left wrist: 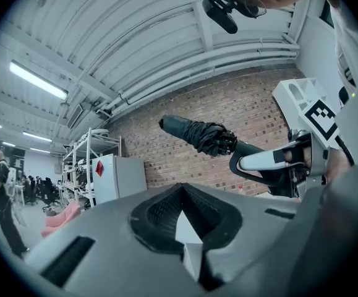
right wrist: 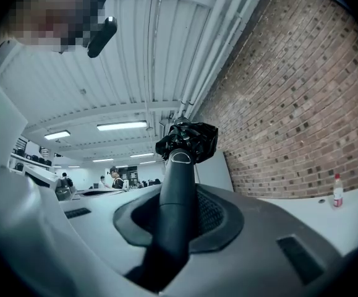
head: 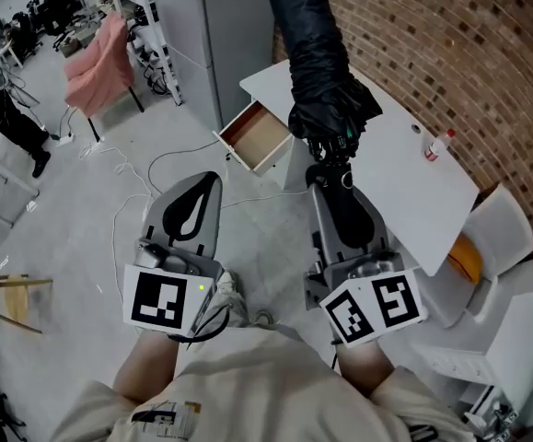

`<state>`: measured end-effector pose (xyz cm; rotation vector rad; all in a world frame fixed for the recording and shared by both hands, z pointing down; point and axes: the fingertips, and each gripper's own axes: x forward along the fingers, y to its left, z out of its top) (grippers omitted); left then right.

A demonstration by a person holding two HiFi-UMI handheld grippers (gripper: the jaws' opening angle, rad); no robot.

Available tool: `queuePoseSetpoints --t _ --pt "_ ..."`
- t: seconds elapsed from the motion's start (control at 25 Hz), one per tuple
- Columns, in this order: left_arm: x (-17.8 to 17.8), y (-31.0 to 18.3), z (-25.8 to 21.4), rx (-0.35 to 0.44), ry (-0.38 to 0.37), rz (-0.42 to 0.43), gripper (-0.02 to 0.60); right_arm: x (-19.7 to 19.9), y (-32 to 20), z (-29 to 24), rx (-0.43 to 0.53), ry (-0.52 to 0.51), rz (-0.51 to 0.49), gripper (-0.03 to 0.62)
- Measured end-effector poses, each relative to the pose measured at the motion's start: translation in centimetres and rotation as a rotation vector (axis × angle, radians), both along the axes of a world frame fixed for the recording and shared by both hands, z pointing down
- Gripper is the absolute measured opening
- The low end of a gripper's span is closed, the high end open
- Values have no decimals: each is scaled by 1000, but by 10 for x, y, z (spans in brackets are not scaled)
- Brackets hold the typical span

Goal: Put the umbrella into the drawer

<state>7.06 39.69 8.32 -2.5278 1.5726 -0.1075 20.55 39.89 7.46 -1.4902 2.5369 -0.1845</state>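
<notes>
A folded black umbrella (head: 314,58) points up and away over the white table (head: 404,178). Its dark handle (right wrist: 174,209) lies between the jaws of my right gripper (head: 335,178), which is shut on it. In the right gripper view the bunched canopy (right wrist: 188,138) stands just past the jaw tips. The wooden drawer (head: 257,136) is pulled open under the table's left end, left of the umbrella. My left gripper (head: 206,184) hangs over the floor below the drawer, its jaws meeting at the tips with nothing between them. From the left gripper view the umbrella (left wrist: 197,133) shows to the upper right.
A small bottle with a red cap (head: 438,144) stands on the table near the brick wall. White chairs (head: 501,233) crowd the right side. A grey cabinet (head: 202,35), a pink chair (head: 100,58) and floor cables (head: 133,168) lie to the left. A person (head: 8,118) stands far left.
</notes>
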Motion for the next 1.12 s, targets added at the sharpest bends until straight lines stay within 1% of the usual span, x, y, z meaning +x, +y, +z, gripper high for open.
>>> queuePoseSetpoints --t 0.12,0.28,0.52,0.64,0.8,1.0,1.12 --pt "0 -10 13 -13 4 -7 8 -2 -14 23 -49 1 -8 94" --pt "-5 -30 39 -60 4 -13 8 -7 -37 55 -114 13 -12 94" --pt "-16 -66 68 -117 26 -11 8 -22 -72 95 -229 48 -9 94" --pt "-23 -86 81 -126 49 -16 8 -30 -93 116 -288 47 -22 94" --pt "-31 -120 105 -162 63 -23 8 -39 -124 144 -358 45 -33 94" --pt "-50 -166 123 -184 80 -27 8 -53 -168 175 -431 54 -14 94" --pt "-63 -196 132 -209 73 -19 8 -63 -196 189 -476 57 1 94"
